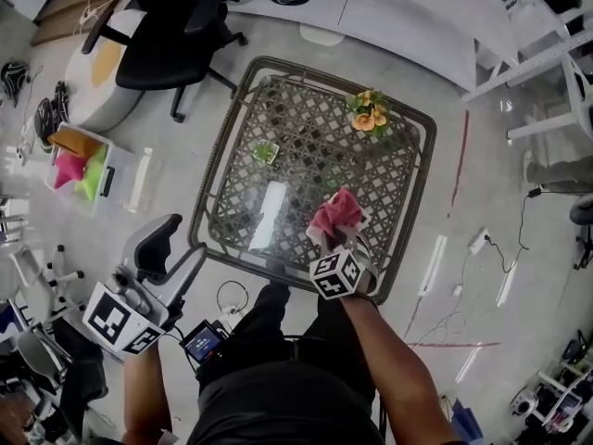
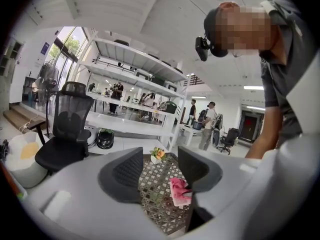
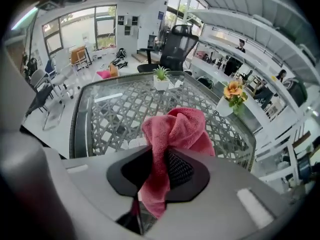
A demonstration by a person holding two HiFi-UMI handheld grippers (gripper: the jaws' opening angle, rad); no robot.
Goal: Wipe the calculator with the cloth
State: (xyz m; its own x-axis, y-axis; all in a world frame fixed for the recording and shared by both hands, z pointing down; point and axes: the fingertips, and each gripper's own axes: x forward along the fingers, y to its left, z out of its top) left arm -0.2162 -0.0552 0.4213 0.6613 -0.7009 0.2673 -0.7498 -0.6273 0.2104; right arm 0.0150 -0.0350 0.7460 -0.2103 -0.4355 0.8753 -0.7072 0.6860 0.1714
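Overhead and low views, shared table (image 1: 315, 128)

**Pink cloth (image 3: 175, 134) bunched in the right gripper (image 3: 159, 168)**

The cloth is sitting over the near right part of the lattice table (image 1: 296, 151), close to the table's near edge. It's a soft, fuzzy pink cloth, crumpling into a loose knot just beyond the jaws. The jaws are pinching it tight, and one narrow tail is trailing back between them. Whether it's touching the tabletop can't be told.
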